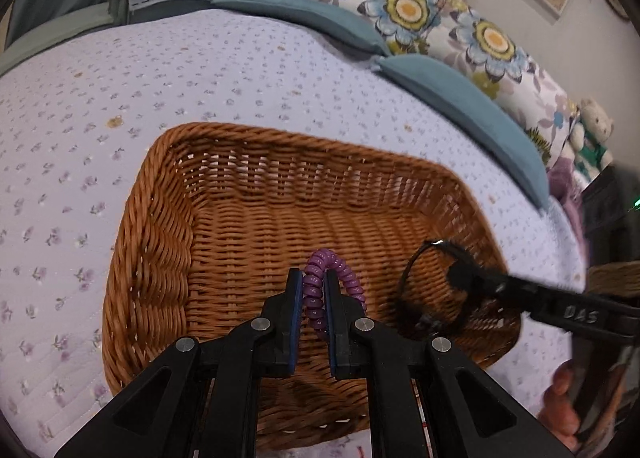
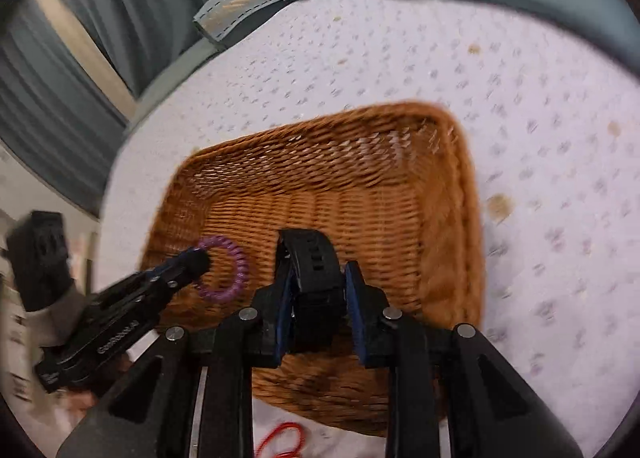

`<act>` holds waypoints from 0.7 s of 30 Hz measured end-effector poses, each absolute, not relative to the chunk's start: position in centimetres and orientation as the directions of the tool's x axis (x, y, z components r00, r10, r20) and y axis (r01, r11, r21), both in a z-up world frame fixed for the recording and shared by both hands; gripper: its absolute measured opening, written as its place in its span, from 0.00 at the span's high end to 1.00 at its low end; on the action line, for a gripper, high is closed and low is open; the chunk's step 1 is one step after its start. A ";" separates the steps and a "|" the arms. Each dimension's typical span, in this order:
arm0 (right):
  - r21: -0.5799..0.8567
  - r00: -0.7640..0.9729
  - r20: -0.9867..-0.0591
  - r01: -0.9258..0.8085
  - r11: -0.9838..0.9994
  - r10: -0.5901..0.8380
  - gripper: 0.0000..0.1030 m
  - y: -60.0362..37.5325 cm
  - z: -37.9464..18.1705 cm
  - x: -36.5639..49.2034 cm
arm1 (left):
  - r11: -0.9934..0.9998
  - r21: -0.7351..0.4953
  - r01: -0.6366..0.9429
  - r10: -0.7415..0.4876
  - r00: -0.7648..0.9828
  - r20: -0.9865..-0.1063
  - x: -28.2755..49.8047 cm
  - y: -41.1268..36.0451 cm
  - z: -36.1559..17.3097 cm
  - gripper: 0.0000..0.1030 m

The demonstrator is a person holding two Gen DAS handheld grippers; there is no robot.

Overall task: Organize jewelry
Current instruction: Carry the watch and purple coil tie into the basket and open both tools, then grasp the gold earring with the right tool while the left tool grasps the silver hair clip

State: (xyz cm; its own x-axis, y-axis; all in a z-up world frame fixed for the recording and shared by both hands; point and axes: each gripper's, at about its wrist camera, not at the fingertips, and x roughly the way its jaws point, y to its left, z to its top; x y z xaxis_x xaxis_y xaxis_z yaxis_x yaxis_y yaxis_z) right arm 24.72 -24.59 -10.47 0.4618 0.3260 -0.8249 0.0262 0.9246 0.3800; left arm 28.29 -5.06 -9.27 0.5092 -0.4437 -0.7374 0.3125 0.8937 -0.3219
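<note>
Wicker basket (image 1: 168, 226) on the bed is receiving both loads: left claw (image 1: 313, 300) gripping a purple coil (image 1: 320, 282), right claw (image 2: 316, 290) gripping a black watch (image 2: 310, 258); both should be lowering close to the floor before opening.

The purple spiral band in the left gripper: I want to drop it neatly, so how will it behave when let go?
The purple spiral band is a coiled loop, so it is probably springy and light, and may bounce slightly. Pinched by the left gripper, it keeps its arch, so it seems soft but not limp. Above the wicker basket, its walls should contain it.
</note>
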 end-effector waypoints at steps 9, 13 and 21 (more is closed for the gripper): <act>0.218 0.559 -0.819 0.098 0.971 0.127 0.64 -27.0 -8.2 23.0 | 0.909 -0.288 0.302 -0.414 0.565 -0.713 27.3 -4.3 -7.3 0.54; 0.240 0.597 -0.790 0.093 0.966 0.138 0.64 -27.1 -5.7 21.0 | 0.897 -0.314 0.310 -0.441 0.593 -0.674 25.8 -3.6 -4.9 0.54; 0.273 0.679 -0.708 0.010 0.962 0.194 0.38 -25.4 -0.4 13.0 | 0.891 -0.320 0.322 -0.454 0.634 -0.626 17.2 -1.2 -0.1 0.54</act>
State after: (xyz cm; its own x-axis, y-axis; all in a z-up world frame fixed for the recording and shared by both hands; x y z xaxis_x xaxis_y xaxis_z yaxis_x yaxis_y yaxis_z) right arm 12.96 -25.42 -0.36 0.6787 0.1945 -0.7082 0.0096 0.9619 0.2734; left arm 17.23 -1.18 -0.14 0.6341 -0.4543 -0.6257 0.3225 0.8909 -0.3200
